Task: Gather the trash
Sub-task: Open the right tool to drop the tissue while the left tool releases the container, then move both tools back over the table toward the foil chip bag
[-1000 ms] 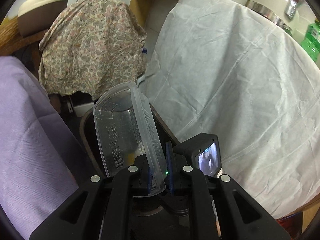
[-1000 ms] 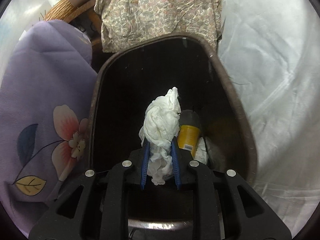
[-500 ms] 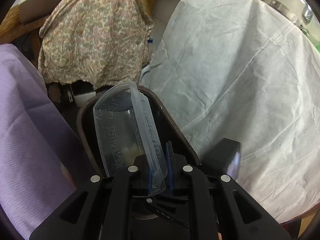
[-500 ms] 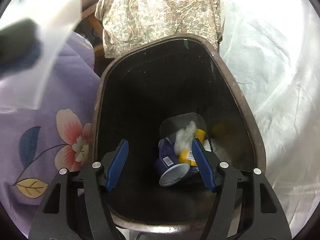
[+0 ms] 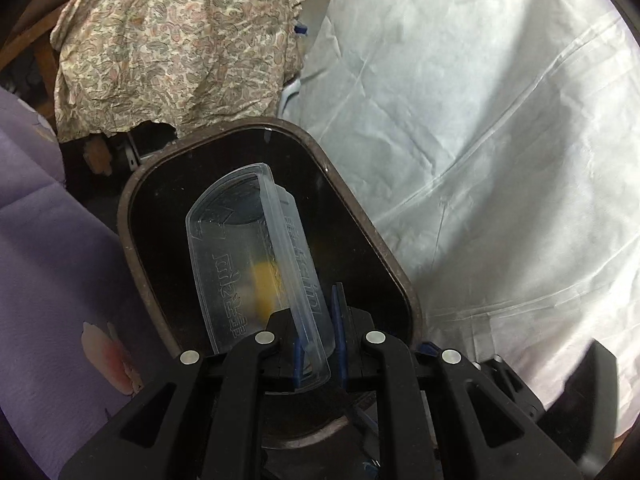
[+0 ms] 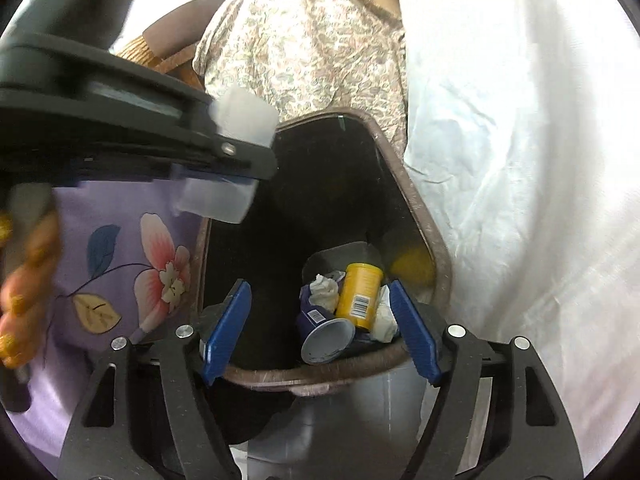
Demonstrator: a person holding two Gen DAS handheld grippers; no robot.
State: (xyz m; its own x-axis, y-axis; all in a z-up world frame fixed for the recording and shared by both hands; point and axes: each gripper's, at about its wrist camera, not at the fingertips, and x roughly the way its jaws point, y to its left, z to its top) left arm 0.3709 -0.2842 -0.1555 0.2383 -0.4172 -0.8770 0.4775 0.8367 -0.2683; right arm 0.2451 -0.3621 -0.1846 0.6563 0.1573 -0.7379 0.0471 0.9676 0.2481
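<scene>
Change: right tool (image 6: 320, 332), closed on a crumpled tissue a second ago, is now opening with nothing between its pads; that tissue (image 6: 325, 289) is lying inside the bin.
Meaning: one piece of trash is probably delivered; the container is likely next.
Left tool (image 5: 318, 344): gripping the clear plastic container (image 5: 256, 264) by its rim edge and sinking over the bin mouth.
Container position: hanging above the dark brown bin (image 5: 132, 216), not yet released.
Bin contents, counted: one yellow can (image 6: 360, 294), one purple cup (image 6: 326, 336) on its side, two tissue wads visible, the second (image 6: 385, 320) beside the can.
Tools: two.
Surroundings: one lilac floral cloth (image 6: 132, 264), one paisley cloth (image 5: 172, 48), one white sheet (image 5: 480, 120) are draping around the bin.
</scene>
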